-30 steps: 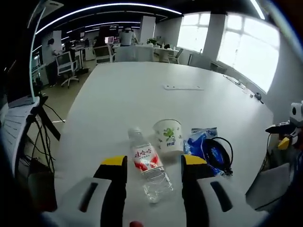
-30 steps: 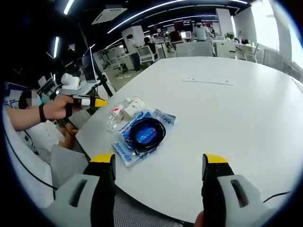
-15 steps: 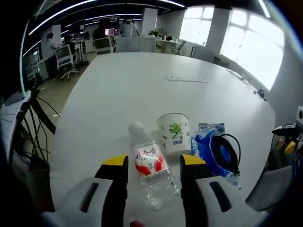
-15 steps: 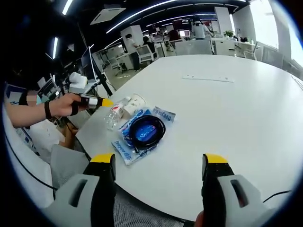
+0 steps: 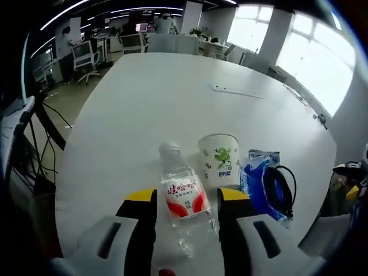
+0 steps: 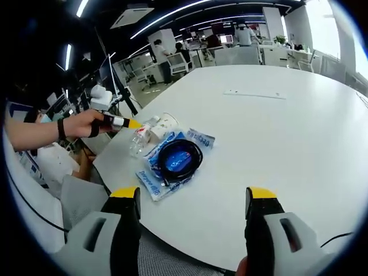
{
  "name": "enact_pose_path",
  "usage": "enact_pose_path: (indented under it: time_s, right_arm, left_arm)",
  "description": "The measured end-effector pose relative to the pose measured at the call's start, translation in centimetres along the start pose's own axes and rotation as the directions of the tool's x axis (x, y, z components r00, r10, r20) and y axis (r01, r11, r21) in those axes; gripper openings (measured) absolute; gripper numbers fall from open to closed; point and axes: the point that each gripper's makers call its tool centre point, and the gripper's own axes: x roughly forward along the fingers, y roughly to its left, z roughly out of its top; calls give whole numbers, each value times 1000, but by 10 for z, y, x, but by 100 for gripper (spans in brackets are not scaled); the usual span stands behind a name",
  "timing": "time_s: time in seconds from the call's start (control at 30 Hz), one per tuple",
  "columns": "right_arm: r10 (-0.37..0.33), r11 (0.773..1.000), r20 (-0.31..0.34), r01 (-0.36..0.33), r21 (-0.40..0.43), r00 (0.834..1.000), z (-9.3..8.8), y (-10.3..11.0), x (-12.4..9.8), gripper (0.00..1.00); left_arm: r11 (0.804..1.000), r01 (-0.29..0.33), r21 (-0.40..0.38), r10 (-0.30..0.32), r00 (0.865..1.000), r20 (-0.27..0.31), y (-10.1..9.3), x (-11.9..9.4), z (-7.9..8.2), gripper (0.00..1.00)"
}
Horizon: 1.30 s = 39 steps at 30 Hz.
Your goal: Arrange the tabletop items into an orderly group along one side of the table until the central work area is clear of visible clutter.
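Left tongs (image 5: 187, 196) stand partly open at the bottom centre of the left gripper view, their yellow-tipped black jaws on either side of a clear plastic bottle (image 5: 184, 200) that lies on its side on the white table (image 5: 144, 103). The jaws sit close to the bottle's red-and-white label, but whether they touch it is hard to tell. The bottle's cap end points toward the upper part of the frame. Just right of it stands a white paper cup (image 5: 219, 161) with a green print, upright and round. Further right lies a crinkled blue plastic packet (image 5: 257, 172) with a coil of black cable (image 5: 279, 190) resting on it.

Right tongs (image 6: 191, 195) are spread wide at the bottom of the right gripper view, holding nothing, above bare table (image 6: 276, 126) near its edge. In the left-centre of that frame the packet (image 6: 155, 178) and cable coil (image 6: 179, 159) lie together, with the cup (image 6: 167, 122) and bottle (image 6: 141, 138) beyond them, and a hand (image 6: 83, 123) brings the left tongs (image 6: 131, 123) up to the bottle.
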Motion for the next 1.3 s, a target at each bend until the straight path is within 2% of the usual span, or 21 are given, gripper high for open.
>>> enact_pose_path:
  time_s: [0.17,0.33,0.43,0.5,0.67,0.73,0.93,1.3]
  right_arm:
    - [0,1000,0,0,10,1000,-1,0,1,74]
    - [-1,1000,-1,1,16,1000,-3,0,1,74]
    - [-5,1000,-6,5,19,1000,-5,-2,1,74]
    - [-8,1000,-6,9,21,1000,-5,-3,0,74]
    - [-13,1000,2,13,24,1000,-3,-4,0,73]
    - [-14,1000,6,14,25,1000,-2,-4,0,73]
    - [-7,1000,4,7,19,1000,-1,-1,2,73]
    - [2,1000,15,-2,6,1000,3,5,4,73]
  left_arm:
    - [1000,4,-30,-4,1000,-23,-4,6,-1,40]
    - [999,-21,-47,19,998,-57,-1,16,-4,39]
    - [998,-39,-43,35,995,-88,5,20,-7,39]
    - [998,-56,-29,52,991,-120,7,20,-12,35]
    - [997,-54,-54,46,990,-132,7,23,-13,36]
    - [998,-57,-23,53,990,-133,6,23,-13,35]
    - [998,-71,-1,70,988,-135,9,21,-14,33]
    - [997,-72,-20,69,987,-147,13,6,-34,32]
